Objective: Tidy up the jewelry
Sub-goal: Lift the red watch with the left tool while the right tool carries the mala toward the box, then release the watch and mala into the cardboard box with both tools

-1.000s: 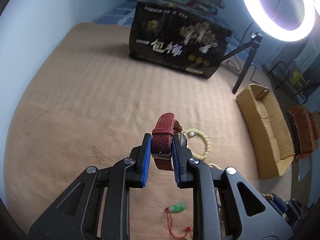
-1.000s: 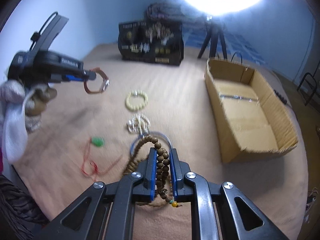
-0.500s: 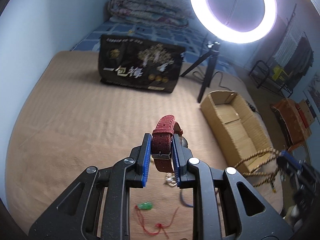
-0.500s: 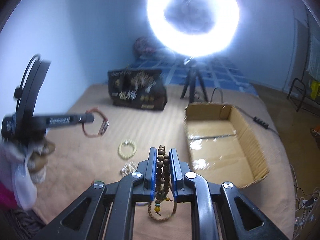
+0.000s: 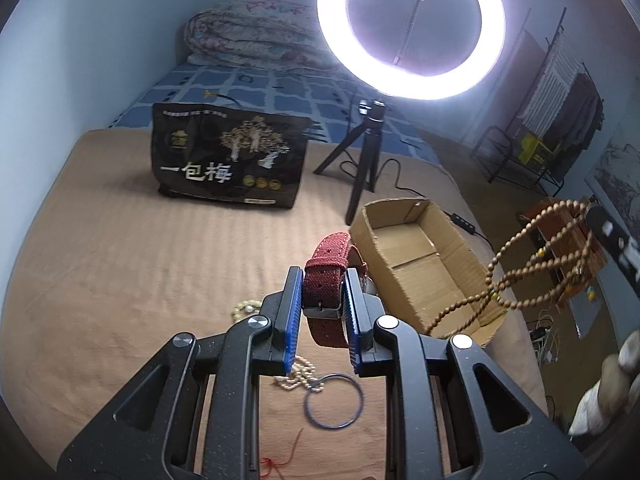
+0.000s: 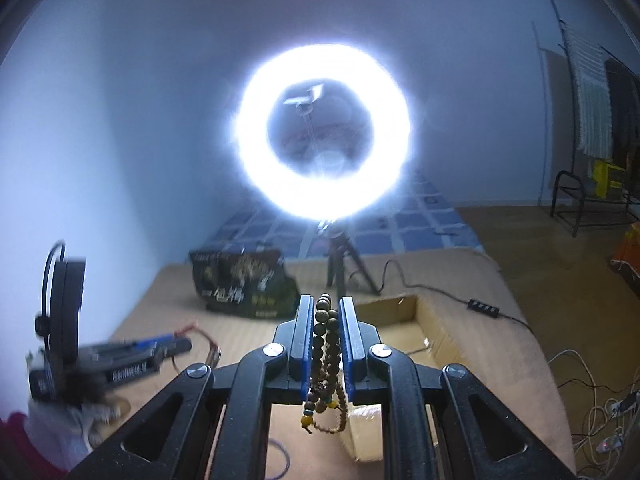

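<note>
My left gripper (image 5: 320,280) is shut on a red fabric watch strap (image 5: 326,276) and holds it above the tan bed cover, just left of an open cardboard box (image 5: 420,256). My right gripper (image 6: 325,312) is shut on a brown wooden bead string (image 6: 326,344) that hangs in loops below the jaws; the loops also show in the left wrist view (image 5: 532,264), in the air beyond the box's right side. A cream bead bracelet (image 5: 244,306), a pearl chain (image 5: 298,376), a blue ring bangle (image 5: 333,406) and a red cord (image 5: 280,462) lie on the cover under my left gripper.
A black printed bag (image 5: 228,164) stands at the back of the cover. A lit ring light (image 5: 412,28) on a small tripod (image 5: 364,160) stands behind the box, its cable running right. A folded quilt (image 5: 248,36) lies beyond. A rack (image 5: 516,152) stands on the floor at right.
Both grippers have risen and tilted up while keeping their holds. My left gripper moved right toward the box. My right gripper lifted the bead string off the cover and now faces the ring light.
</note>
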